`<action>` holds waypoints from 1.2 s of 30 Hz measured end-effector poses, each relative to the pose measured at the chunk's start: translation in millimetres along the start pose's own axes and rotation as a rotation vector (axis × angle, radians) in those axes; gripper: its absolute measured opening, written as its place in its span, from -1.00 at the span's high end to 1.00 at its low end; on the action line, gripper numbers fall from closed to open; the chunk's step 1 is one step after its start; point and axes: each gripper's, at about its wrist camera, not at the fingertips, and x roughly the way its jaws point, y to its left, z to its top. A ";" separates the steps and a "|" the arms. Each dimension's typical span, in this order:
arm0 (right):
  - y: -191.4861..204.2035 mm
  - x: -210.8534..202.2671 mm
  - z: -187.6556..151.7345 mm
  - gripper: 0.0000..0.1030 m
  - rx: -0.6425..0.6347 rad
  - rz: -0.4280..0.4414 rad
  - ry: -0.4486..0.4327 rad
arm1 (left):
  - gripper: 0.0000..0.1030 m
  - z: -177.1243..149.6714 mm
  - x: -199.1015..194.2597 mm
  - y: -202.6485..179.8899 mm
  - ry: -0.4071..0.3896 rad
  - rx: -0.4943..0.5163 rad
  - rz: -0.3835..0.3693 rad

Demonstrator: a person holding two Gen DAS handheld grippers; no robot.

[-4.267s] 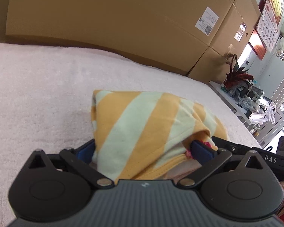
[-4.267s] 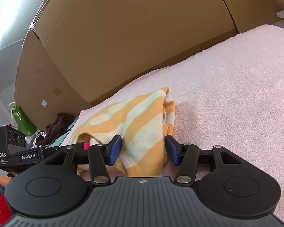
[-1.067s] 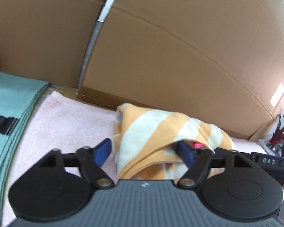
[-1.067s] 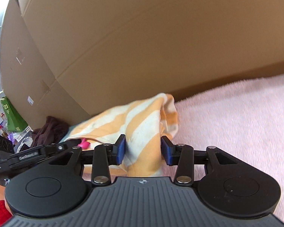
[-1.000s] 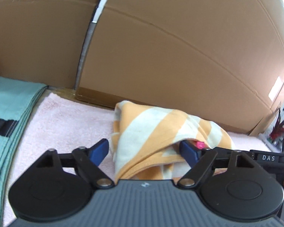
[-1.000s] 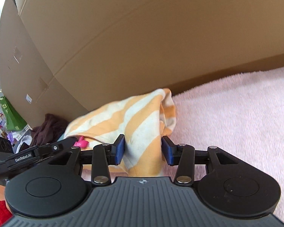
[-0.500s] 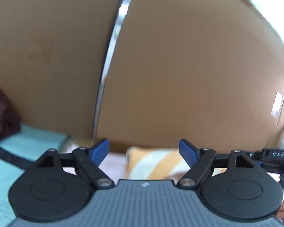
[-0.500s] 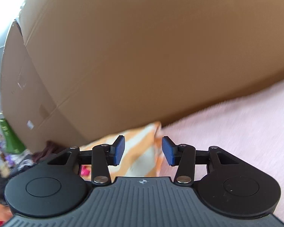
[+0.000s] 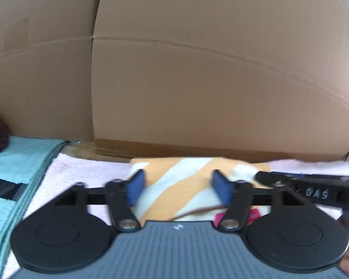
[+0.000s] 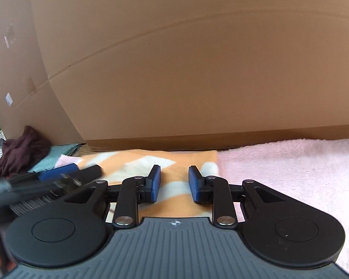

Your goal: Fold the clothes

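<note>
Left wrist view: left claw (image 9: 178,186) standing wide, jaws just been narrowing a little, blue pads clear of cloth, gripping nothing. Past and below the pads, folded orange-and-cream striped garment (image 9: 181,186) lying flat on the pink towel (image 9: 86,169). Small pink patch (image 9: 221,216) peeking out at the garment's near edge, just behind the right-hand finger. Just beyond the garment, cardboard boxes (image 9: 197,81) filling the whole background. Off to the claw's left, teal cloth (image 9: 16,160) with a dark band, and a dark maroon heap at the far left edge. To the claw's right, the right claw's (image 9: 267,176) black finger reaching in, blurred.

Right wrist view: right claw (image 10: 174,183) with only a narrow gap, jaws just been closing, nothing pinched between the pads. Striped garment (image 10: 179,160) spread directly ahead of and beneath the pads, its right edge on the pink towel (image 10: 290,162). Cardboard boxes (image 10: 197,69) immediately behind. To the claw's left, the left claw (image 10: 62,174), smeared by motion, over the garment's left part. Further left, maroon clothing (image 10: 21,151) bunched by the teal cloth (image 10: 46,162).
</note>
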 end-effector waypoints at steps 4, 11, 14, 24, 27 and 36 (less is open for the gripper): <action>-2.9 0.9 0.9 0.38 0.014 -0.013 0.007 | -0.59 1.6 0.1 1.5 0.031 -0.019 0.005; -8.4 -15.9 -3.1 0.32 0.063 -0.032 -0.060 | -0.69 -3.1 6.3 -5.0 -0.007 0.044 0.056; 2.5 -34.4 -0.4 0.43 0.002 -0.052 -0.163 | -0.83 -1.5 4.7 -3.8 -0.015 0.037 0.072; 10.4 -4.6 -2.2 0.18 -0.021 -0.047 -0.009 | -0.98 -1.4 10.3 -4.1 0.026 0.027 0.083; 4.6 -6.3 -5.1 0.05 -0.003 -0.058 -0.004 | -0.98 -1.5 9.9 -5.3 0.022 0.034 0.086; 12.3 -31.1 -1.9 0.18 -0.028 0.039 -0.155 | -0.99 2.2 3.9 -9.1 -0.001 0.044 0.091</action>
